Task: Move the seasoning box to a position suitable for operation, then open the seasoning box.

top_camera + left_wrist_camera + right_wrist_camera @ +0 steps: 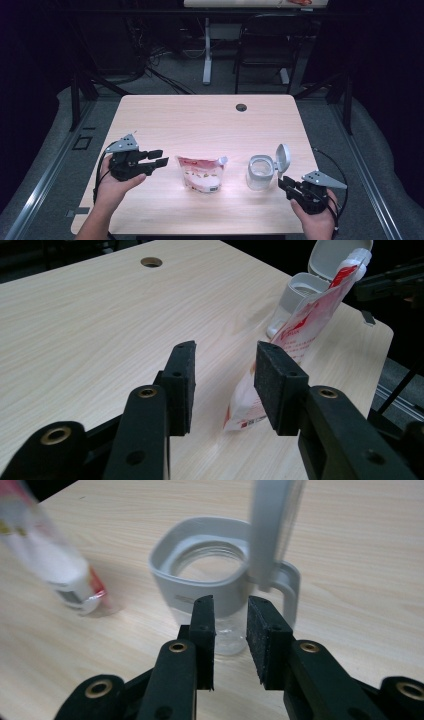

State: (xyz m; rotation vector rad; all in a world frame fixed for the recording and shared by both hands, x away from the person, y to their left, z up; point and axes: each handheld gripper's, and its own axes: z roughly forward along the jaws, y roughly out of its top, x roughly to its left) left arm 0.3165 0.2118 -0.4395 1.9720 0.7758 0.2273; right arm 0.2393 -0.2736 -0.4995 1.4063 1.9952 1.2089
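Note:
A red and white spouted pouch [202,174] stands near the table's front middle. To its right is a clear jar [260,172] with a grey collar, its flip lid [282,157] standing up open. My left gripper [159,157] hovers left of the pouch, open, with nothing between its pads. In the left gripper view the left gripper [225,385] points at the pouch [295,335], with the jar [297,300] behind it. My right gripper [282,184] sits just right of the jar, open and apart from it. The right gripper [230,630] faces the jar [210,575] and its raised lid [272,530]; the pouch [55,565] is blurred at left.
The light wooden table [200,120] has a cable hole [241,107] near its far edge. Beyond it stand a black chair [267,45] and the white leg [207,50] of another table. Dark floor surrounds the table.

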